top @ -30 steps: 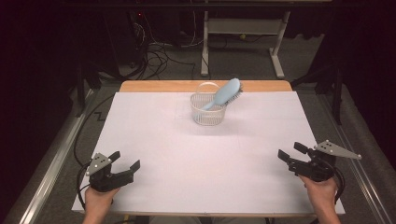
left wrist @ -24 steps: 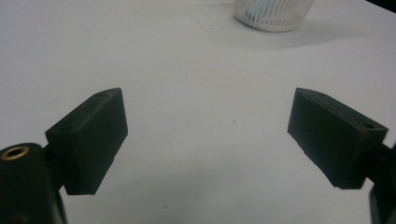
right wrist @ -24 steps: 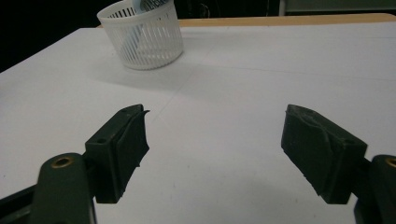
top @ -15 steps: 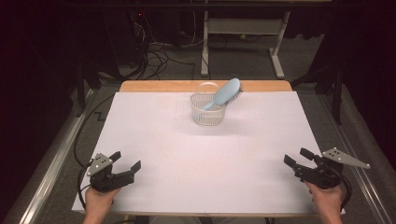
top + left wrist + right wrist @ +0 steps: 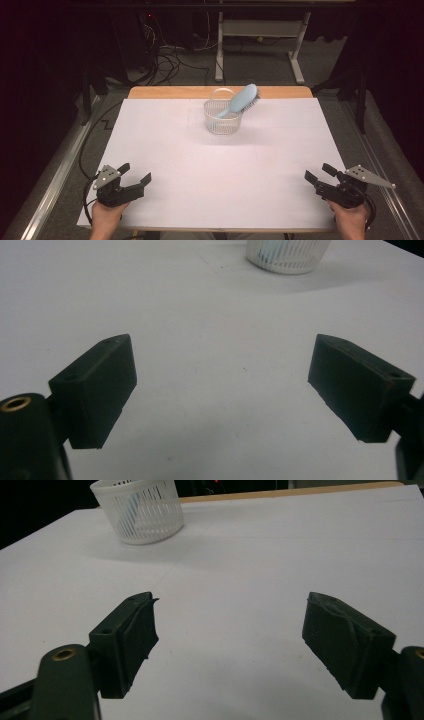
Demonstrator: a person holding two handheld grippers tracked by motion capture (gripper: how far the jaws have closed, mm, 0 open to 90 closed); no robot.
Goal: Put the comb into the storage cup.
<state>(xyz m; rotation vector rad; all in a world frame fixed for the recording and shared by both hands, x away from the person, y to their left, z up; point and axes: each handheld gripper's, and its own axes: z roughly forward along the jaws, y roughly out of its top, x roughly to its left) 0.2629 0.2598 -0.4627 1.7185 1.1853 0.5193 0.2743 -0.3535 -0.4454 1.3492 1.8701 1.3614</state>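
Dark room beyond, with tangled cables (image 5: 165,55) on grey floor and white desk legs (image 5: 260,45) at the back. White surface (image 5: 220,170) over a wooden top, bare wood strip showing along the far edge.

Left hand-held gripper (image 5: 133,175) at the near left corner, held low over the surface, jaws wide apart with nothing between, aimed inward and forward toward the middle; hand (image 5: 106,216) gripping from below the near edge. Right hand-held gripper (image 5: 319,174) at the near right corner, likewise low, jaws spread and empty, pointing inward to the left; hand (image 5: 350,220) behind, grey plate on top.

Basket (image 5: 223,117), white mesh, far centre near the wood strip, well apart from both grippers. Brush (image 5: 239,101), light blue, standing tilted in the basket, handle down, head leaning out over the right rim.
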